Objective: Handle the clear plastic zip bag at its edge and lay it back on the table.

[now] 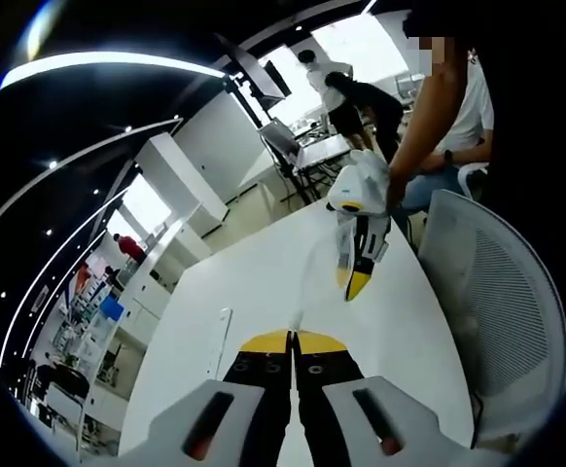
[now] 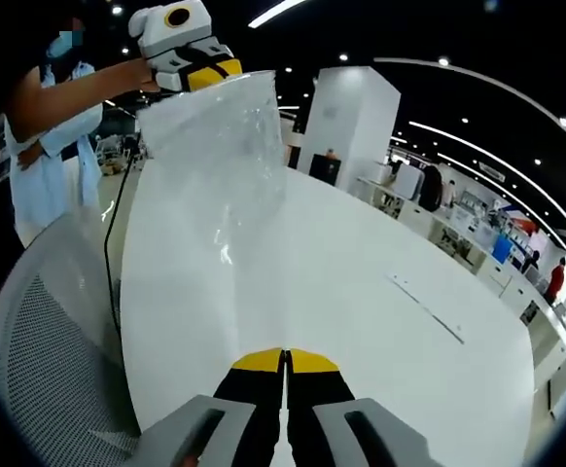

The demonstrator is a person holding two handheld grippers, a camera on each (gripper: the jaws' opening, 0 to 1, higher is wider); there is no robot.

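Both grippers, left gripper (image 1: 292,342) and right gripper (image 2: 285,360), clamp the clear plastic zip bag (image 2: 220,165) by its edges above the white table (image 2: 361,292); laying down remains.

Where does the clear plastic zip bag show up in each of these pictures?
Left gripper view: the clear plastic zip bag is faint, at centre, stretched from the shut jaws at the bottom up to the right gripper.
Right gripper view: upper left, running from the left gripper down to the bottom jaws.
Shared landmark: the white table.
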